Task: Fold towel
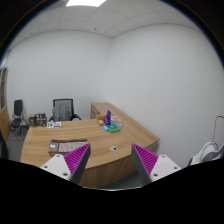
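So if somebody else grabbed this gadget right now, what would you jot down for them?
Gripper: jaws open, holding nothing, raised and looking across the office.
Towel: not in view; I can't say where it is.
Ahead: a wooden desk with a blue bottle and small items on it, a black chair behind.
Done: no folding visible.
Left: find the towel, then fold it.

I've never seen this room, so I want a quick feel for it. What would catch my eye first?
A big wooden desk curves across the room beyond the open tongs, whose purple pads stand out brightly. On the desk stands a blue bottle, and a black office chair sits behind it against the white wall. No towel is visible.
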